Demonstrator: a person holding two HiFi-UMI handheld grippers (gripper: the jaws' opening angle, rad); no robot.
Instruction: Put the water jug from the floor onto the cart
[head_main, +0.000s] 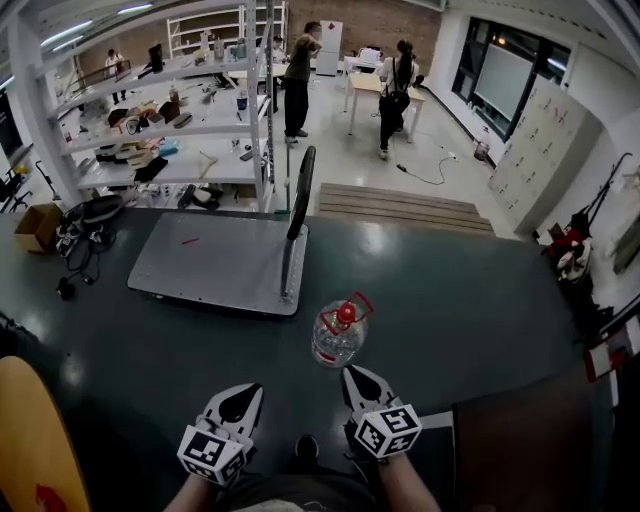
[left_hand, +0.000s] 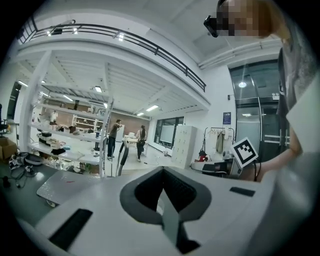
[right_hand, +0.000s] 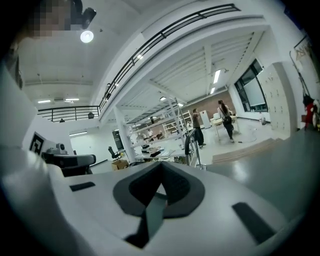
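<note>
Just beside the grey flat metal cart (head_main: 215, 262), we see the clear plastic red-capped water jug (head_main: 339, 333) upright on the floor (head_main: 480, 300); our left claw (head_main: 248, 395) and right claw (head_main: 355, 378) are both closed and empty

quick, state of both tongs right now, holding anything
Left tongs: closed, empty.
Right tongs: closed, empty; jug not held.

Head view downward, others facing cart (head_main: 215, 265)
</note>
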